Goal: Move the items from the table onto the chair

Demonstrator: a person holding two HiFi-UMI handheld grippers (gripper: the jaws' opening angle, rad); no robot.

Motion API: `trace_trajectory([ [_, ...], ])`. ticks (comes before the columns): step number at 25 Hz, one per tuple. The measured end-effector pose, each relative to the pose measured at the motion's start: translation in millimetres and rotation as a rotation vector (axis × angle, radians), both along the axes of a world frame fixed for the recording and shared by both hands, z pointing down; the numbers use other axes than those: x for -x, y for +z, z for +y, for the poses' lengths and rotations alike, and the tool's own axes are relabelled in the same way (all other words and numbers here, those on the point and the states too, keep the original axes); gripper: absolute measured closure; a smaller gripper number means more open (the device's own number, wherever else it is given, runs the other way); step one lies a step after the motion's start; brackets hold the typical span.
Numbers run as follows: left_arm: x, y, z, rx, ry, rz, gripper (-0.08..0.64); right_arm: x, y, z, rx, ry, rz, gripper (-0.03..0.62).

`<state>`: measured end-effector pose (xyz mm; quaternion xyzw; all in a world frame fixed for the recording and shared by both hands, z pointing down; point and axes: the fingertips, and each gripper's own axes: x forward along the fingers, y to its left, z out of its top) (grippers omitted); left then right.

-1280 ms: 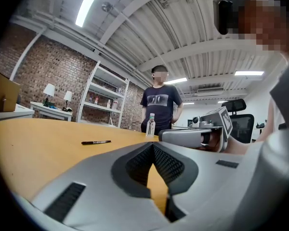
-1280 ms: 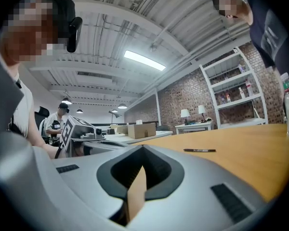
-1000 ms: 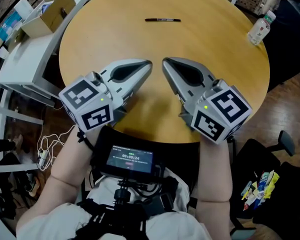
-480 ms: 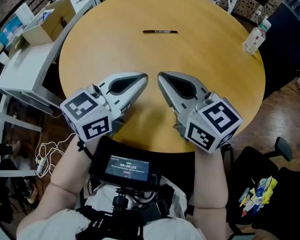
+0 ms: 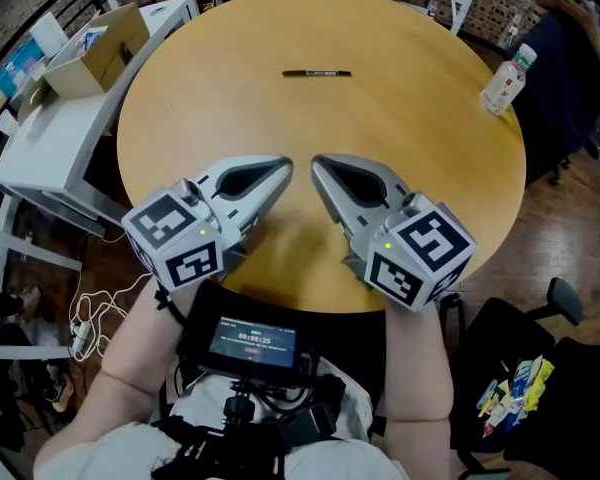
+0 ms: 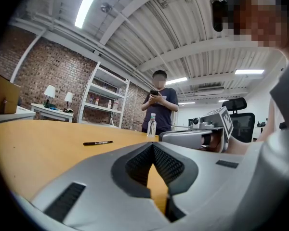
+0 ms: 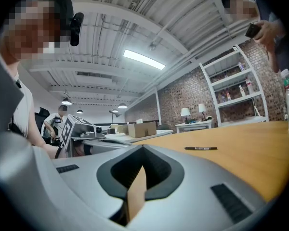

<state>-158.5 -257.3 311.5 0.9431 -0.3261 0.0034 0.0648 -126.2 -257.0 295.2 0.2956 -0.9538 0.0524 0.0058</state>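
Pen near far edge of table, long axis left-right. Left gripper, right gripper: both closed, empty.

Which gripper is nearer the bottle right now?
Right. The bottle stands at the far right edge of the table; the right gripper lies nearer it, the left gripper beyond that, farther left.

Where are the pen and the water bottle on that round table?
pen (image 5: 317, 73): head view, middle of its barrel.
water bottle (image 5: 501, 86): head view, on its label.
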Motion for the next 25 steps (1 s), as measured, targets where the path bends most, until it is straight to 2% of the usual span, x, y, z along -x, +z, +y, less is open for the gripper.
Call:
trace_trajectory([
  [11,-4.1,3.2,0.7,-0.004,0.008,-0.016,0.538,-0.1,2.1,-1.5,0.0,-0.004,0.002,0.592],
  [15,2.0,2.4,-4.1,0.019,-0.009,0.011,0.538,3.4,-0.6,-7.4,-0.015,-0.015,0.036,0.592],
  [19,17.9,3.8,-5.9,0.041,-0.018,0.012,0.538,7.0,-1.1,-20.8,-0.06,-0.042,0.165,0.575],
  [21,24.8,3.5,-5.7,0.045,-0.018,0.02,0.538,3.2,-2.8,-34.2,-0.089,-0.07,0.262,0.534],
  [23,29.3,2.0,-7.4,0.043,-0.016,0.037,0.538,0.9,-7.7,-52.4,-0.138,-0.132,0.344,0.503],
  [25,32.8,1.0,-10.0,0.042,-0.013,0.056,0.538,0.3,-5.6,-78.3,-0.177,-0.215,0.426,0.503],
])
